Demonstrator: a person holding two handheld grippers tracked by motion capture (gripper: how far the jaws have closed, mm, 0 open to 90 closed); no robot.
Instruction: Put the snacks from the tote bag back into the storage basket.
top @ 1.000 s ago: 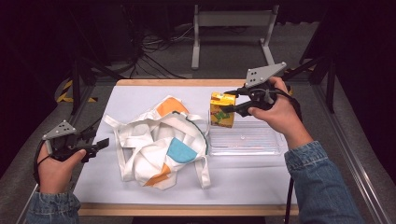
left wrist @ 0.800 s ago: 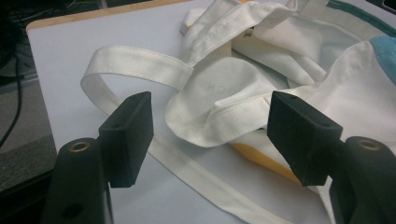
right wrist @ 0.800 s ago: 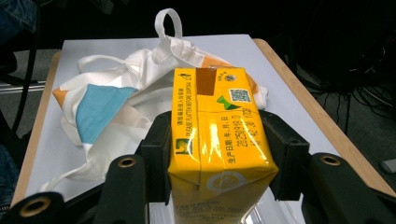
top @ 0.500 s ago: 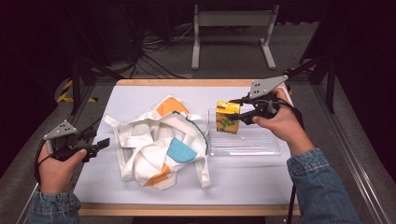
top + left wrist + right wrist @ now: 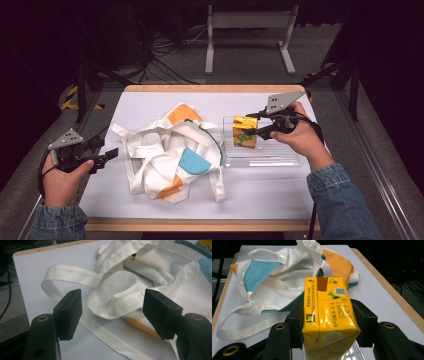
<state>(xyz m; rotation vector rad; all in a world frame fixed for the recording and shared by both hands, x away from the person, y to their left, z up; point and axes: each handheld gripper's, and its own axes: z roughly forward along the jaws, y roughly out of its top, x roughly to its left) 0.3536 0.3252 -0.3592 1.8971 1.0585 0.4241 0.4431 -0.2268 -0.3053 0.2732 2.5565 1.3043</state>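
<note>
A yellow drink carton (image 5: 244,132) stands upright over the clear plastic tray (image 5: 280,158) at the table's right, with my right gripper (image 5: 255,131) shut on its sides. In the right gripper view the carton (image 5: 328,315) sits squeezed between both black pads (image 5: 296,320). A crumpled white cloth bag (image 5: 170,152) with orange and blue patches lies mid-table. My left gripper (image 5: 107,156) rests at the left table edge, open and pointing at the bag. Its own view shows the bag's folds and straps (image 5: 117,292) beyond the gap between its fingers (image 5: 68,312).
The white table mat (image 5: 260,192) has bare room in front of the bag and tray. A wooden rim (image 5: 200,89) borders the table. Behind it stand a metal frame (image 5: 250,30) and floor cables (image 5: 165,55). The bag's long strap (image 5: 72,275) loops toward the left gripper.
My right gripper has come down with the carton toward the clear tray and drawn slightly nearer. The left gripper and the bag have stayed where they were.
</note>
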